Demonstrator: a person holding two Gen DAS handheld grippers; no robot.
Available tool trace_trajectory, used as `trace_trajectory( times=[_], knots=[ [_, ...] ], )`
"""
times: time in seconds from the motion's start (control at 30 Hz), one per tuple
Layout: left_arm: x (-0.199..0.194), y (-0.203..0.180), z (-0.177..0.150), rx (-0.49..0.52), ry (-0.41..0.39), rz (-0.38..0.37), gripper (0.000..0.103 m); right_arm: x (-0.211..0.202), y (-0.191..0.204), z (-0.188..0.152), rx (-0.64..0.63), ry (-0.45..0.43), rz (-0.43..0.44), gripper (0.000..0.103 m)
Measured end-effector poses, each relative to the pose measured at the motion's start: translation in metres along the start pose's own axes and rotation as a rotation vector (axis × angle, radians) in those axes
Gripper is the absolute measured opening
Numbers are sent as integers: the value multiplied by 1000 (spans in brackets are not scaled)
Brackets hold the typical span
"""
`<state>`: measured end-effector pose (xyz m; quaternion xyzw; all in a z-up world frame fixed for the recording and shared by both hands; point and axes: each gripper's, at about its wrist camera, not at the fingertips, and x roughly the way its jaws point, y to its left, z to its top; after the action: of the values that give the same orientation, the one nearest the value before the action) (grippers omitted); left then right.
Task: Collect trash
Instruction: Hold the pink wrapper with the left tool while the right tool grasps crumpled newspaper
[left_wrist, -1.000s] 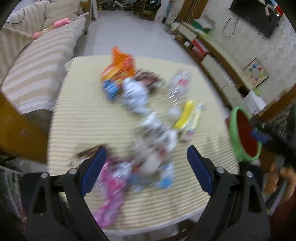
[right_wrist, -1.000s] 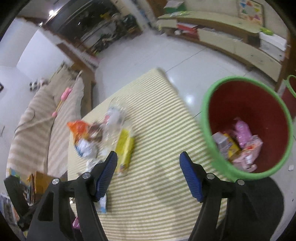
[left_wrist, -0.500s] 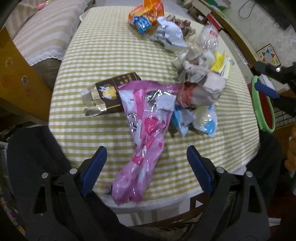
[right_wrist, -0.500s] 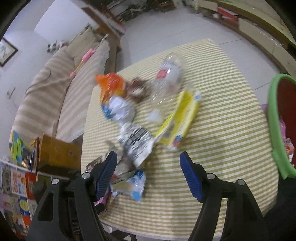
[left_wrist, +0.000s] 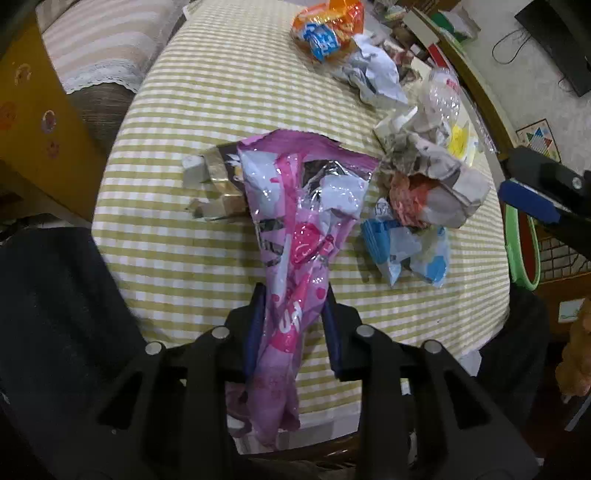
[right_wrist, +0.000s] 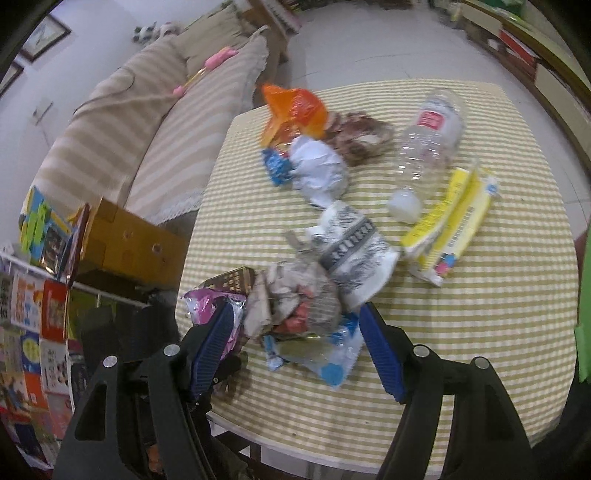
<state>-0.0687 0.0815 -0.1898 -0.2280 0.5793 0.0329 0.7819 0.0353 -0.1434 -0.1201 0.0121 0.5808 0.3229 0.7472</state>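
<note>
A long pink foil wrapper (left_wrist: 303, 206) lies over the near edge of the checked table (left_wrist: 207, 110). My left gripper (left_wrist: 292, 295) is closing tight on its lower part, with both blue pads pressing it. My right gripper (right_wrist: 295, 314) is open above a crumpled grey paper wad (right_wrist: 291, 295) and a blue-and-white wrapper (right_wrist: 332, 354), which show between its fingers without the pads touching them. One of its fingers (left_wrist: 528, 199) shows at the right of the left wrist view. The green-rimmed red bin (left_wrist: 517, 251) stands off the table's right side.
Further back on the table lie a clear bottle (right_wrist: 428, 136), a yellow carton (right_wrist: 450, 229), an orange bag (right_wrist: 295, 107), white crumpled paper (right_wrist: 317, 173) and a flattened brown box (left_wrist: 221, 173). A striped sofa (right_wrist: 147, 122) runs along the left.
The left gripper came down over the pink wrapper and closed on it. The right gripper swung from the bin back over the table to the crumpled wad.
</note>
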Motion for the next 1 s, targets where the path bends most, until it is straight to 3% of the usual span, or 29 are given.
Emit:
trace_trajectory(
  times=[0.1,0.4,0.73,0.77,0.83,1.0],
  knots=[
    [-2,3,-1,-6,-3,-7,28,8,9,3,-31,10,-13,74],
    [-5,5,-2,-12,-14,-10,29,35,16,14,-72,56,-58,74],
    [-4,2,-1,-9,-13,0,29,56,10,6,-53,97,-49,74],
    [-4,1,-1,-10,-13,1,29,57,10,5,-55,98,-46,73],
    [-4,2,-1,-13,-11,1,29,59,11,4,-64,100,-43,58],
    [-4,1,-1,-14,-12,5,29,52,6,2,-44,84,-11,52]
  ],
)
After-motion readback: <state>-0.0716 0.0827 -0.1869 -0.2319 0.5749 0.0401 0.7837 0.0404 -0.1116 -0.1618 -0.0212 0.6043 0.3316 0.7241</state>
